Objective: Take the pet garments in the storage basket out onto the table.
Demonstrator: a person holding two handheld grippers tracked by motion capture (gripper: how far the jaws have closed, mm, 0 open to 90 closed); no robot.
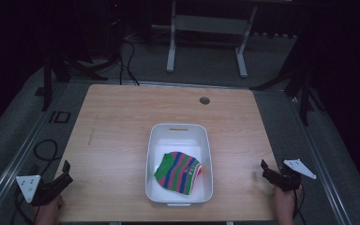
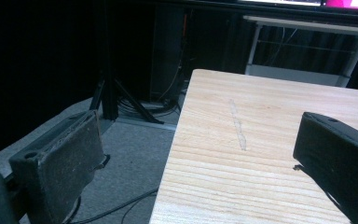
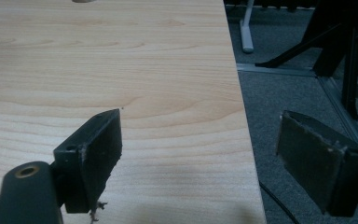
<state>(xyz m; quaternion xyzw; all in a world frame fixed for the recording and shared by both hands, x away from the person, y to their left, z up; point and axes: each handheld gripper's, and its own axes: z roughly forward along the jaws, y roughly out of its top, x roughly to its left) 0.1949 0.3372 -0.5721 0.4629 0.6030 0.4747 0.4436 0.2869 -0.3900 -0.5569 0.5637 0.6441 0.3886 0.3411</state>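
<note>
Both grippers, left [image 1: 64,172] at 8 o'clock and right [image 1: 266,170] at 4, gape empty while I hold them; striped cloth [image 1: 179,171] lies in the tub [image 1: 179,131] at centre. Approach slowly, I judge.

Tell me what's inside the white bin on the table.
The white bin holds a folded striped cloth in green, pink and blue, lying toward its near end. The bin floor under the cloth is covered; the far end is bare.

I see a dim room with grey carpet floor [image 1: 14,122] around the wooden table [image 1: 117,122] at the frame's centre. At upper centre stands a white metal frame [image 1: 206,28]; black cables [image 1: 126,61] trail at upper left, and dark stand legs [image 1: 304,89] at right.
</note>
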